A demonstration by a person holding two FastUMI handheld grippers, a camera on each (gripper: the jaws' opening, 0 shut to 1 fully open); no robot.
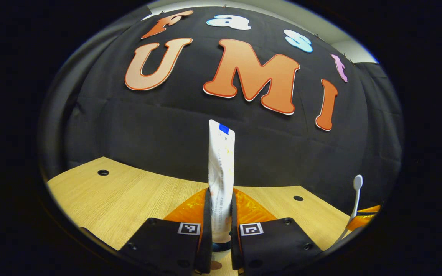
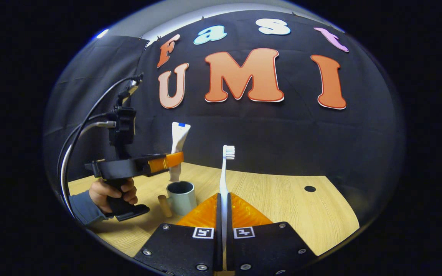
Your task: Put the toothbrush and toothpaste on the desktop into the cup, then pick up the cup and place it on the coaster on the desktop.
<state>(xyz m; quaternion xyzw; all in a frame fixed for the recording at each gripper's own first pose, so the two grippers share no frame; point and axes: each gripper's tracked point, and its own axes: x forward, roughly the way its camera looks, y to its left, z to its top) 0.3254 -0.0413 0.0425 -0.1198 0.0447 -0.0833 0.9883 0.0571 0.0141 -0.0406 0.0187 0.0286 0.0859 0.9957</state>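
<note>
My left gripper (image 1: pixel 221 214) pinches a white plastic toothpaste tube (image 1: pixel 221 168) upright between both fingers; its flat crimped end with a blue mark points to twelve o'clock, and its lower end is hidden behind my fingers. In the right gripper view that tube (image 2: pixel 178 145) hangs just above a pale grey-green cup (image 2: pixel 182 197), its bottom hidden behind the left gripper (image 2: pixel 165 161), so I cannot tell whether it has entered the cup. My right gripper (image 2: pixel 223 214) clamps a slim white toothbrush (image 2: pixel 225 176) upright, bristles on top; its handle disappears between my fingers. In the left gripper view the toothbrush (image 1: pixel 356 195) stands at four o'clock. A small wooden cylinder (image 2: pixel 163 205) stands just beside the cup, at its nine o'clock. A hand (image 2: pixel 114 193) in a grey-blue sleeve grips the left gripper's handle. All stands above the light wooden surface (image 2: pixel 282 207).
</note>
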